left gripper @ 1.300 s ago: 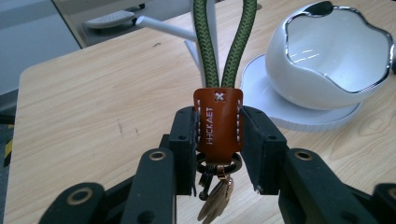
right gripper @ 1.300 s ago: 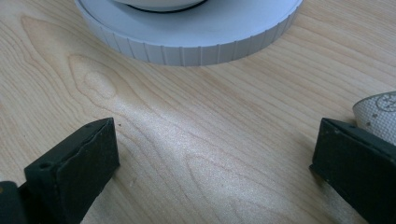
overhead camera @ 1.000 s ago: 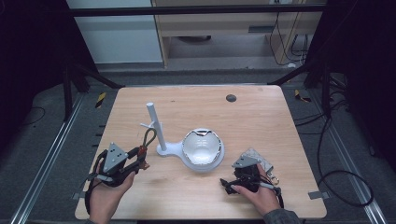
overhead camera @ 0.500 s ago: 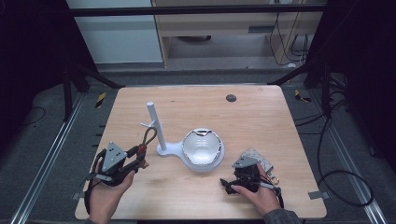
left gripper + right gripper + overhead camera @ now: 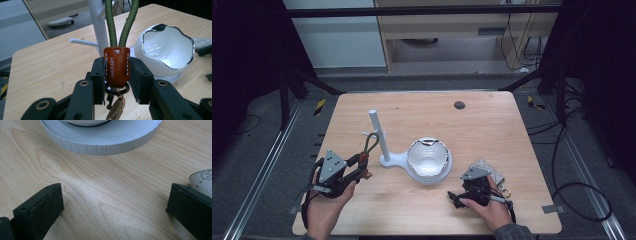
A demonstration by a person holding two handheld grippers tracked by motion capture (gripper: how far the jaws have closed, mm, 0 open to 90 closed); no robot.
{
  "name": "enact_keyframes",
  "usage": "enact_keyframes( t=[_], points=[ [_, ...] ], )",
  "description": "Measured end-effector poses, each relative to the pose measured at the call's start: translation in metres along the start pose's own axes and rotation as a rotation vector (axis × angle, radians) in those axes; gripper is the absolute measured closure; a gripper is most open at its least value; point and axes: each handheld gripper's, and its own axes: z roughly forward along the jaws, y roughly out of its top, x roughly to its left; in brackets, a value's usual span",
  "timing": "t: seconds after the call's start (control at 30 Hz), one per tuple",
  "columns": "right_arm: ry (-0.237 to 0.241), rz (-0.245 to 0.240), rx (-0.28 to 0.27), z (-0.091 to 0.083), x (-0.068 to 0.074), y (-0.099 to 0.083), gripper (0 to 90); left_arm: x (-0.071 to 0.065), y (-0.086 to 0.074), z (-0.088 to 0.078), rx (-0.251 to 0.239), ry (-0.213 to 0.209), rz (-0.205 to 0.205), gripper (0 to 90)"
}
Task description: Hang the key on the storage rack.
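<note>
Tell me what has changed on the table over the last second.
Nothing visibly changed. The left claw is still shut on the key strap beside the white stand, and the right claw still rests open on the table near the white bowl.

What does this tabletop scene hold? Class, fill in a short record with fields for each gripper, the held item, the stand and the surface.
left gripper: shut on the keychain
keychain: brown leather tab, green cord loop, metal ring and keys below
right gripper: open, low over bare wood, nothing between the jaws
white stand: upright post with side pegs, joined to a round base
white bowl: chrome-rimmed, on the base
table: light wood
</note>
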Motion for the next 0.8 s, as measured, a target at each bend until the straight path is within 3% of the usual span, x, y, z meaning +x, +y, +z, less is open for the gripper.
enact_keyframes(
  t=[0.4,0.8],
  points=[
    [0.002,0.003,0.001,0.0,0.0,0.0,0.4,0.009,-0.008,0.02,0.034,0.005,-0.056,66.0],
    [0.0,0.001,0.0,0.0,0.0,0.0,0.4,0.01,-0.008,0.041,0.068,0.005,-0.066,66.0]
  ],
)
